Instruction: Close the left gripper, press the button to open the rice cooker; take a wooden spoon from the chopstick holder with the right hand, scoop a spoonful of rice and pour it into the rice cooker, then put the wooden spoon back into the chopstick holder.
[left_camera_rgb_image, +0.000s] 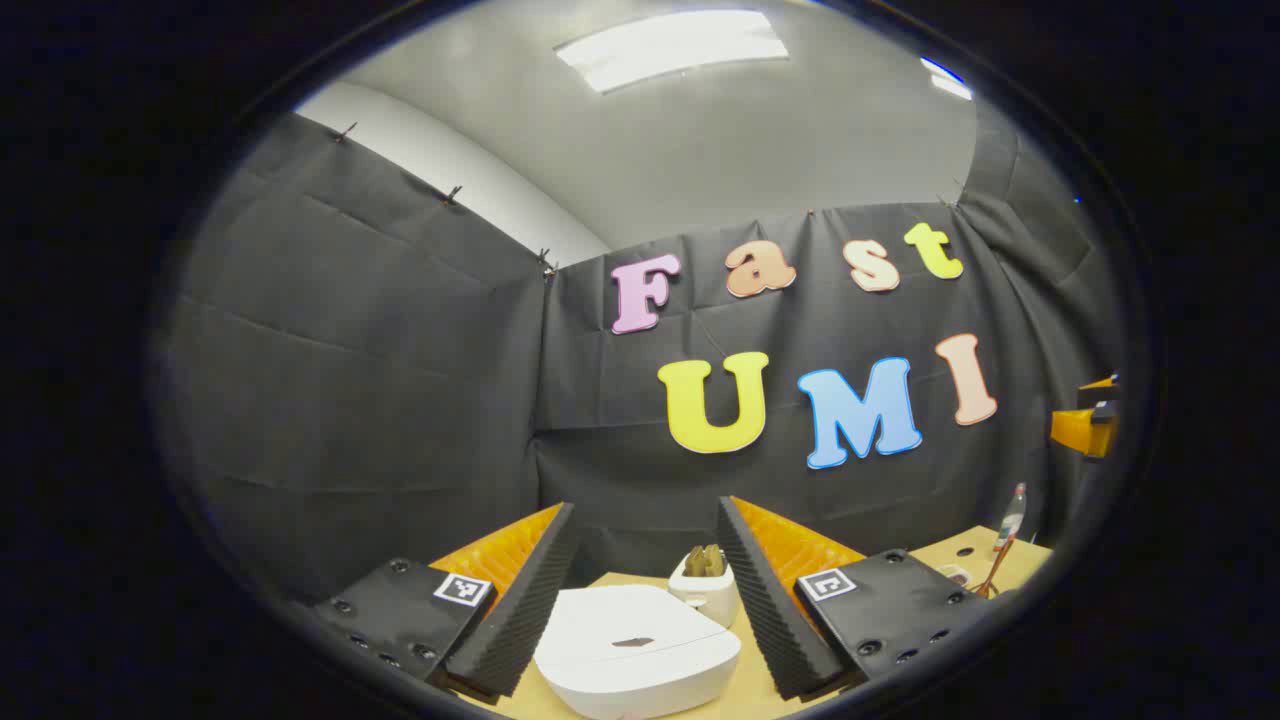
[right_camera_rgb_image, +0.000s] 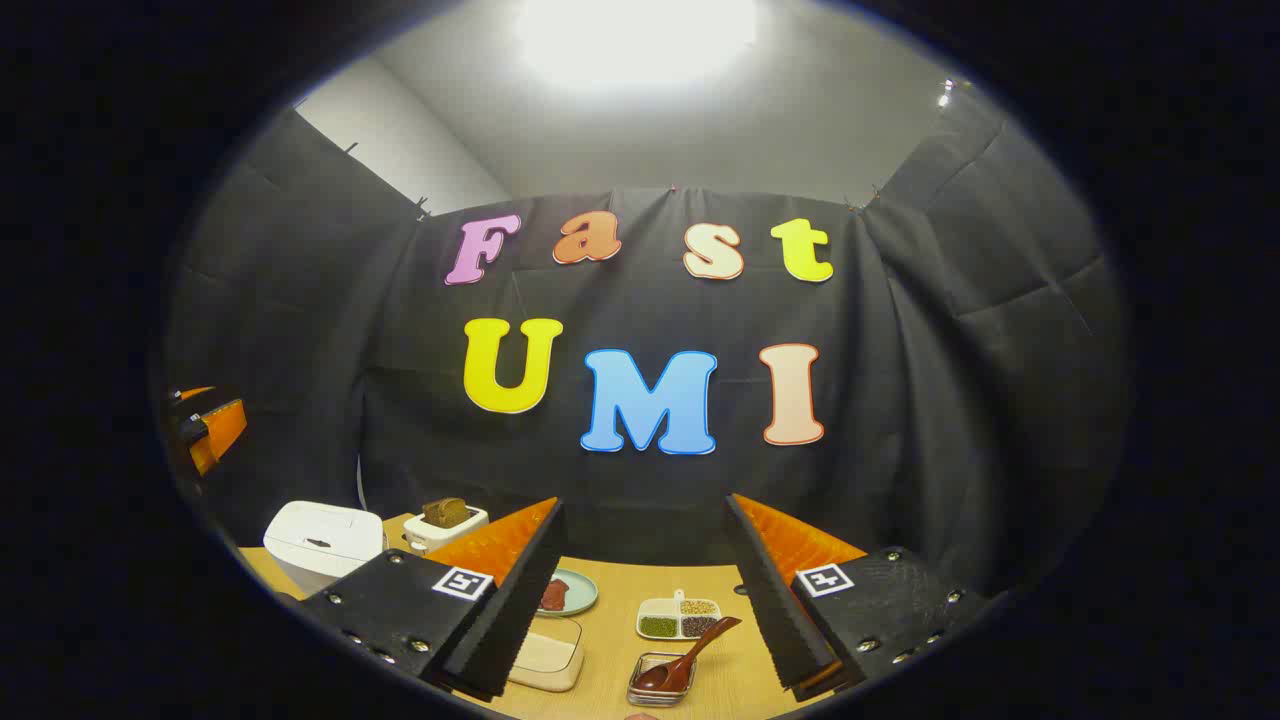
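Both grippers held level above wooden table, jaws spread wide, gripping nothing. Left gripper faces booth wall; white rice cooker, lid down, sits between its fingers, toaster just behind. Right gripper frames divided dish of grains and wooden spoon resting in small glass dish; plate and rice cooker lie to left.

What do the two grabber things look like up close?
Each has two wedge-shaped fingers with ridged inner faces and ribbed orange backing. Both the left gripper and right gripper have black bolted plates, each carrying a small square black-and-white marker.
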